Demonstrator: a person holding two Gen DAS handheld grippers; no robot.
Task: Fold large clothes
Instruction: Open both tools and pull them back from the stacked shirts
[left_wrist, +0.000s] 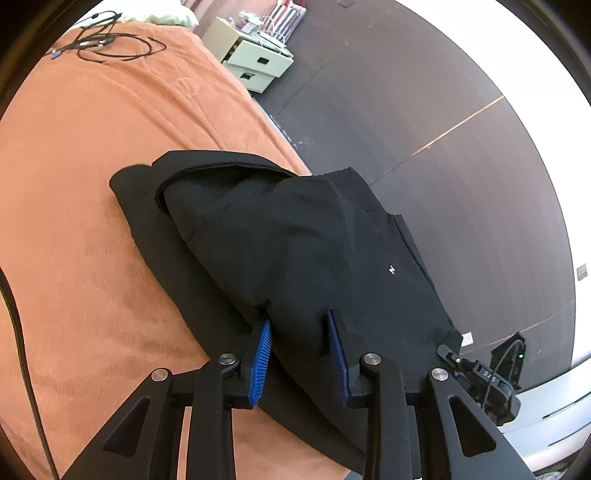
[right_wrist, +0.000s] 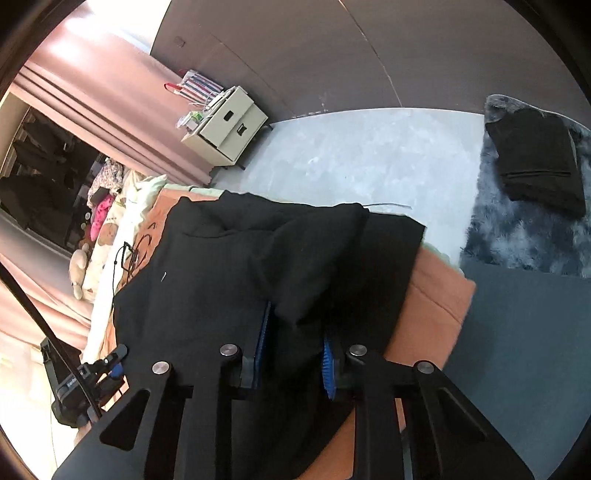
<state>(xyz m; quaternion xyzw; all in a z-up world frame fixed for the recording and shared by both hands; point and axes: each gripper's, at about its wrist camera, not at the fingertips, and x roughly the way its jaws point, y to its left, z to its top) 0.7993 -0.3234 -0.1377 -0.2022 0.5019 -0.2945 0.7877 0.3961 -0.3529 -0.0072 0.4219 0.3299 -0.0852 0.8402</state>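
Gripping a bunched fold of the black, soft-knit garment (left_wrist: 295, 236), the left gripper (left_wrist: 300, 332) is pinching the cloth between its blue ribbed pads (left_wrist: 261, 354), with the fabric filling the gap so that the jaws are standing part-way apart around it. Seen from the left wrist, the garment is lying partly folded at the corner of the bed, on the orange towelling bedspread (left_wrist: 110, 206), one edge hanging past the mattress over the dark floor; a tangle of black cables (left_wrist: 110, 40) is resting well away near the head of the bed, and a pale two-drawer cabinet (left_wrist: 255, 59) is standing beyond. From the right wrist, the right gripper (right_wrist: 295, 332) is likewise closing on a thick ridge of the same black cloth, its pads pressing on the bunched layers rather than meeting. A second dark garment, already folded (right_wrist: 535, 162), is sitting on a grey shaggy rug (right_wrist: 517, 236) across the pale floor. The cloth looks limp and light, draping and wrinkling wherever it is unsupported, so it will probably sag and slide if lifted by a single layer; taking hold at the doubled edge nearest both grippers, with the hands kept level and apart, seems the surest way of carrying the fold over cleanly.
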